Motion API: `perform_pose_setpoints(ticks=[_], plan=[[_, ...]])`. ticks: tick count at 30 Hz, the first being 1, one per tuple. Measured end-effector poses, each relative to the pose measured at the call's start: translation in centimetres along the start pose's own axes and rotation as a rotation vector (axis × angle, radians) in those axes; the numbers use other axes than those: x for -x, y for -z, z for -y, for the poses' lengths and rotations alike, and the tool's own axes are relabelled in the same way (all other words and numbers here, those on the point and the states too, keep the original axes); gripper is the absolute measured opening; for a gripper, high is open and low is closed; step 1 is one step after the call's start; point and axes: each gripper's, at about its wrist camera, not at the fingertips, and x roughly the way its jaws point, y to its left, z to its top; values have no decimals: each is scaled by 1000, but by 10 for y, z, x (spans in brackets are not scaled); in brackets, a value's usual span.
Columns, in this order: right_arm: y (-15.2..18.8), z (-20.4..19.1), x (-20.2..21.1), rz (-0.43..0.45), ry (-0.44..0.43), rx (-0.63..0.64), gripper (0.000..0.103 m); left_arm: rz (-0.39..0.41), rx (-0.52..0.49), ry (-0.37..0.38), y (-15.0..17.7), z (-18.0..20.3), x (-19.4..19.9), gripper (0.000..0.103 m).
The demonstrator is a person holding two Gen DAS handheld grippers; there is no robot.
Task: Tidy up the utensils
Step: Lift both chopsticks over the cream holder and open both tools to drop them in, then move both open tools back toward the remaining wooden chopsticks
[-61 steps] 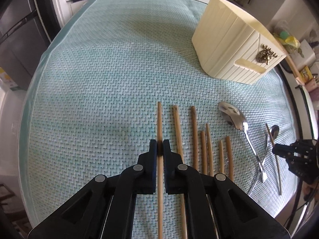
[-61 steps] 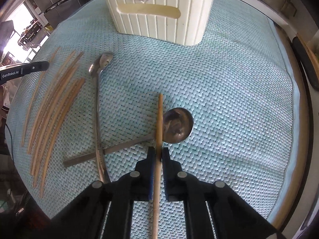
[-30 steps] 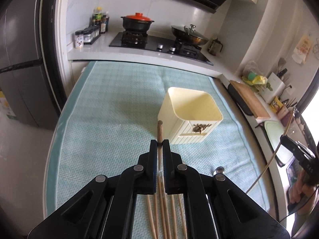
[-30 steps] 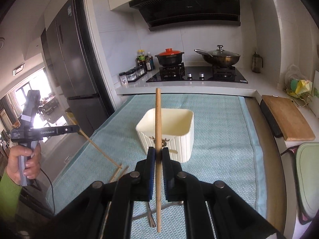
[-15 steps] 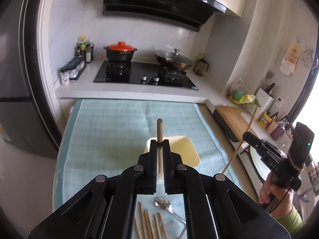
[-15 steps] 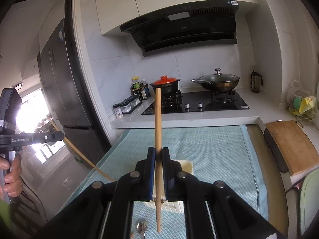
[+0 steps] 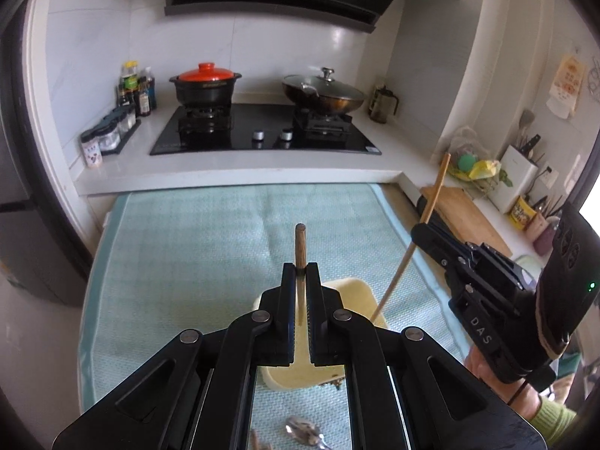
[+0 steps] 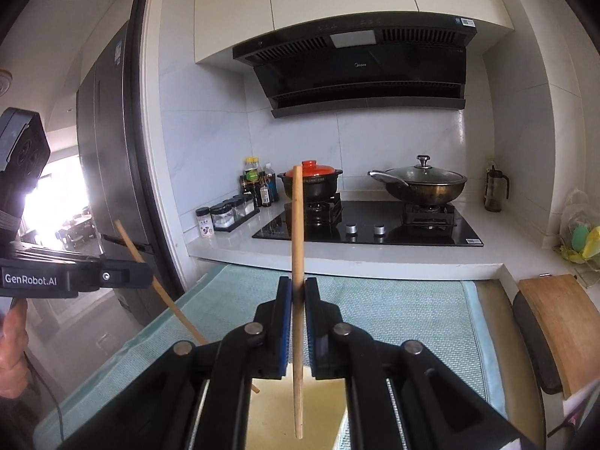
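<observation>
My left gripper (image 7: 300, 268) is shut on a wooden chopstick (image 7: 300, 242) and holds it upright over the cream utensil holder (image 7: 360, 296) on the teal mat (image 7: 187, 247). My right gripper (image 8: 297, 285) is shut on a second wooden chopstick (image 8: 297, 232), also upright, its lower end over the holder's opening (image 8: 326, 412). In the left wrist view the right gripper (image 7: 423, 230) sits to the right with its chopstick (image 7: 431, 202) slanting down to the holder's rim. In the right wrist view the left gripper (image 8: 144, 273) sits at left with its chopstick (image 8: 168, 300).
A spoon (image 7: 303, 433) and chopstick ends (image 7: 257, 438) lie on the mat below the holder. Behind the mat is a hob (image 7: 262, 131) with a red-lidded pot (image 7: 204, 84) and a wok (image 7: 324, 93). A wooden cutting board (image 8: 558, 322) lies at right.
Both grippers have lifted their chopsticks off the mat, tipped them upright and brought them over the holder. The views have tilted up from the mat to the kitchen wall.
</observation>
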Motion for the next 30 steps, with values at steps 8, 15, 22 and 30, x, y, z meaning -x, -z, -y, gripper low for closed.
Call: perform_pose_setpoints(ticks=[8,15,22,30], plan=[[40,5,-47,-153,-18,-6,7,-127,2,-21,25,-4,-66,4],[38,13,-52,-223,19,-40,32,-123,64,-76,19,-18,-63,40],[-4,4,4,-135,62,-12,64,2,61,-108,13,-27,14,76],[1,-37,142,-6,28,90,77,141,-21,-184,103,-29,131,99]])
